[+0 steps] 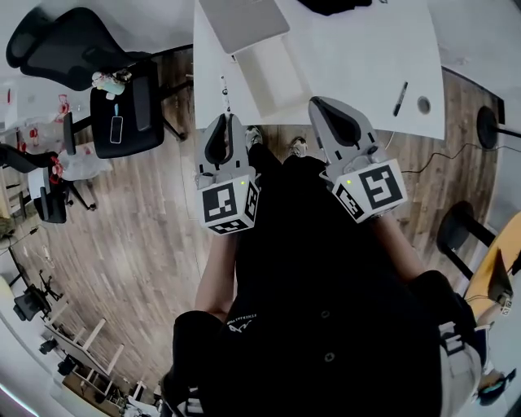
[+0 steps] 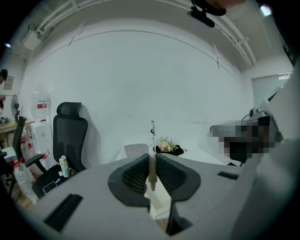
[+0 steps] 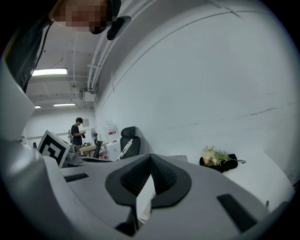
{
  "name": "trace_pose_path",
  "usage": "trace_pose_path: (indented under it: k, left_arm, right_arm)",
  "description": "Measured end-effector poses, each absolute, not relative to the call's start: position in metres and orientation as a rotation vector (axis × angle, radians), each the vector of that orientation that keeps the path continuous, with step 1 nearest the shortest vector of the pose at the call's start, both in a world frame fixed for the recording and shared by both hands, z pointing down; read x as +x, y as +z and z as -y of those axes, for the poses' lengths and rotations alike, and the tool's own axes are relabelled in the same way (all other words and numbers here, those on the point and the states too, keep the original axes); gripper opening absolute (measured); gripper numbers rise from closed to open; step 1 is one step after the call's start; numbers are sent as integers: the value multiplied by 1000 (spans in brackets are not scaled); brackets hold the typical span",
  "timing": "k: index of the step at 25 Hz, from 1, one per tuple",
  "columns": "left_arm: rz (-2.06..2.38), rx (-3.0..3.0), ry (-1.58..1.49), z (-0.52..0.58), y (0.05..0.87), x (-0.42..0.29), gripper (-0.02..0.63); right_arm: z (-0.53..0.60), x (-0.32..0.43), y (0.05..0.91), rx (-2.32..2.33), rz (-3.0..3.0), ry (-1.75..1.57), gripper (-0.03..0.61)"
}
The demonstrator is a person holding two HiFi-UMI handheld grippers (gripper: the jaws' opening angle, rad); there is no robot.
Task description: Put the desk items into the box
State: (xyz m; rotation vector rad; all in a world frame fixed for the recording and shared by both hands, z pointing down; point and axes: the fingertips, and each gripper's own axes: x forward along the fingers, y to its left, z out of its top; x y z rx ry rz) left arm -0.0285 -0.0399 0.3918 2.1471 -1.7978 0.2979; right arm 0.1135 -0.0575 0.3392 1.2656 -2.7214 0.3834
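On the white desk [image 1: 358, 61] an open white box [image 1: 269, 77] lies beside its lid [image 1: 244, 20]. My left gripper [image 1: 227, 122] hovers at the desk's near edge, shut on a thin pen-like stick [image 1: 225, 94] that pokes out past the tips toward the box. In the left gripper view the stick [image 2: 151, 133] rises from between the closed jaws of the left gripper [image 2: 151, 161]. My right gripper [image 1: 319, 104] is shut and empty over the desk edge; the right gripper [image 3: 150, 159] shows nothing in it. A black pen [image 1: 400, 98] lies on the desk at the right.
A small round item [image 1: 423, 104] sits by the pen. Flowers on a black cloth [image 2: 168, 147] lie at the desk's far side. A black office chair [image 1: 122, 106] stands left of the desk on the wood floor. A person [image 3: 77, 131] stands far off.
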Motion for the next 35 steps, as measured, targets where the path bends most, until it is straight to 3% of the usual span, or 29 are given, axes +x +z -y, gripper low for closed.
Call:
trace_pose_path:
  k: [15,35]
  left_arm:
    - [1789,2200,303,20,380,-2,56]
    - [1453,2168,479,86,453,25,56]
  right_arm:
    - [50,136,329,1310,2736,340,-2]
    - [71,167,339,1594,2533,397,-2]
